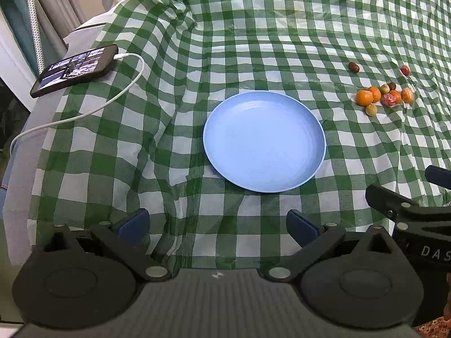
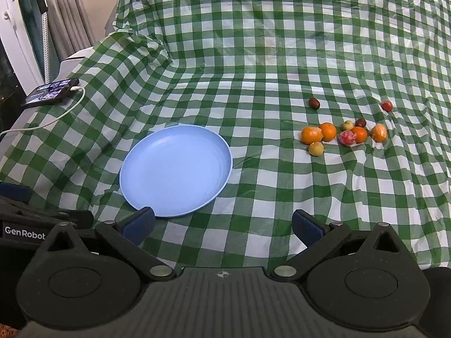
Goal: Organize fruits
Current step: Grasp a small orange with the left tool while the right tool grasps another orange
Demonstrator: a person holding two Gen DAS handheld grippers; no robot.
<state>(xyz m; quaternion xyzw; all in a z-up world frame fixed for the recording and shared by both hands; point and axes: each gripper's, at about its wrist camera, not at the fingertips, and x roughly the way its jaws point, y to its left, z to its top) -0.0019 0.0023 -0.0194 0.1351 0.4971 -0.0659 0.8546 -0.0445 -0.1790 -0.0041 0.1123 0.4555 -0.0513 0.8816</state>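
Plainly, "GenRobot" marks the left gripper point(image 2: 21, 194) (jaws apart), "DAS" the right gripper point(image 1: 408, 188), likewise apart.

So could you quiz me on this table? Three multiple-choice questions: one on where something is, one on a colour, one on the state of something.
1. Where does the phone lie relative to the plate?
A) far left B) on it C) right of the fruit

2. What colour is the plate?
A) red B) light blue C) yellow

3. What is on the plate?
A) all the fruit B) one orange C) nothing

Answers: 1 A, it sits at the far-left table edge, cable plugged in. 2 B, light blue in both views. 3 C, the fruit cluster lies on the cloth to the right, and both the left tongs and right tongs are open and hold nothing.
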